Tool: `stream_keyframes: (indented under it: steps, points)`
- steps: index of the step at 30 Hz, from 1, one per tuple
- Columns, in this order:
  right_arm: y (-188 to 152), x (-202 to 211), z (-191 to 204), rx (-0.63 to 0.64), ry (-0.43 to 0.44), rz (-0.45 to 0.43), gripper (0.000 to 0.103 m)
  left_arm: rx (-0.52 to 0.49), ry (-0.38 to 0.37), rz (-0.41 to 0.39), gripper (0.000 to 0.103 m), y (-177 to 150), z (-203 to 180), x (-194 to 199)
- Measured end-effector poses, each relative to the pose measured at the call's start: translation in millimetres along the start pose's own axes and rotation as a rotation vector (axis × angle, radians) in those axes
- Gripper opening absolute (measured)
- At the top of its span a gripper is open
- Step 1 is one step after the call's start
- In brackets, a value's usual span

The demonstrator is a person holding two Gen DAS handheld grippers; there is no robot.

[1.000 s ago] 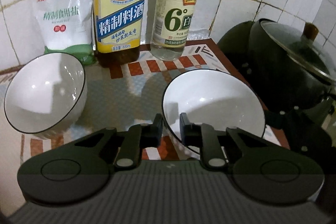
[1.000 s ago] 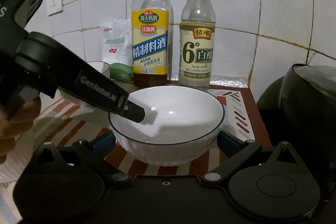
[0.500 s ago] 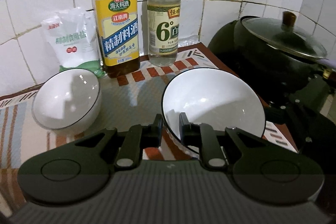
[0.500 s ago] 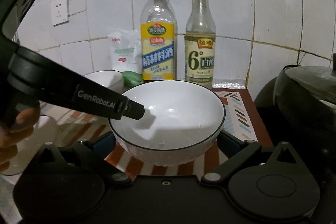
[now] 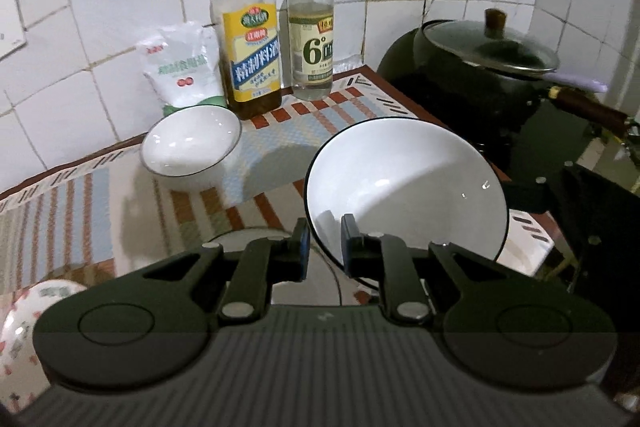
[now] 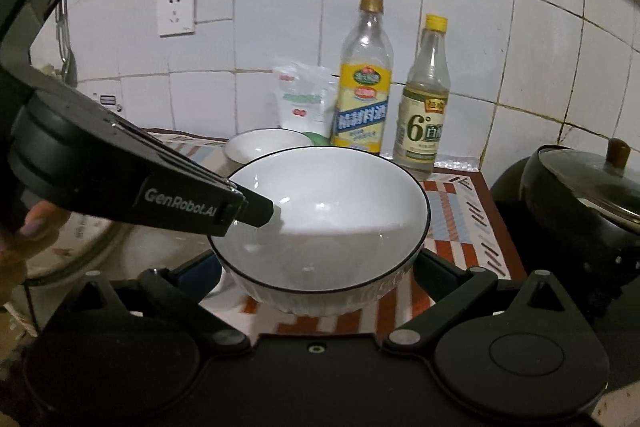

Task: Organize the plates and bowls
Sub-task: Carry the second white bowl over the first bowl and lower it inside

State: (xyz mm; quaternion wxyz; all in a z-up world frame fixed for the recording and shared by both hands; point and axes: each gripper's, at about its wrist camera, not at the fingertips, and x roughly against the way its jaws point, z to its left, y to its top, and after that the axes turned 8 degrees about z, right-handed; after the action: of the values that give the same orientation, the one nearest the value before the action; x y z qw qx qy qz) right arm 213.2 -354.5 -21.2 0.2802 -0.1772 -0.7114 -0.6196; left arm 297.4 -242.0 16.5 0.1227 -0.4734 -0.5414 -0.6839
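A large white bowl with a black rim is held off the counter; it also shows in the right wrist view. My left gripper is shut on its near rim, seen from the side in the right wrist view. My right gripper has its fingers wide apart on either side of the bowl's base; I cannot tell if they touch it. A smaller white bowl sits on the striped mat near the wall, also in the right wrist view.
A yellow-label bottle, a vinegar bottle and a salt bag stand at the tiled wall. A black lidded wok is on the right. A patterned plate and a plate rim lie at lower left.
Both grippers and the large bowl have risen and pulled back from the wall. The small bowl and bottles now look farther away, and plates have come into view below.
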Motion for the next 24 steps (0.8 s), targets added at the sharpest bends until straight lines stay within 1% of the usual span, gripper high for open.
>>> stream_keyframes:
  steps: [5, 12, 17, 24]
  points:
    - [4, 19, 25, 0.027, 0.000, -0.025, 0.103, -0.036, 0.025, -0.032, 0.014, -12, 9, 36]
    - [7, 24, 55, 0.030, 0.024, -0.024, 0.103, -0.023, 0.035, -0.032, 0.015, -26, 32, 61]
    - [6, 14, 71, 0.037, 0.045, -0.007, 0.103, 0.002, 0.032, -0.016, 0.015, -37, 50, 61]
    - [3, -11, 80, 0.023, 0.075, 0.036, 0.103, 0.045, 0.018, 0.015, 0.015, -46, 71, 43]
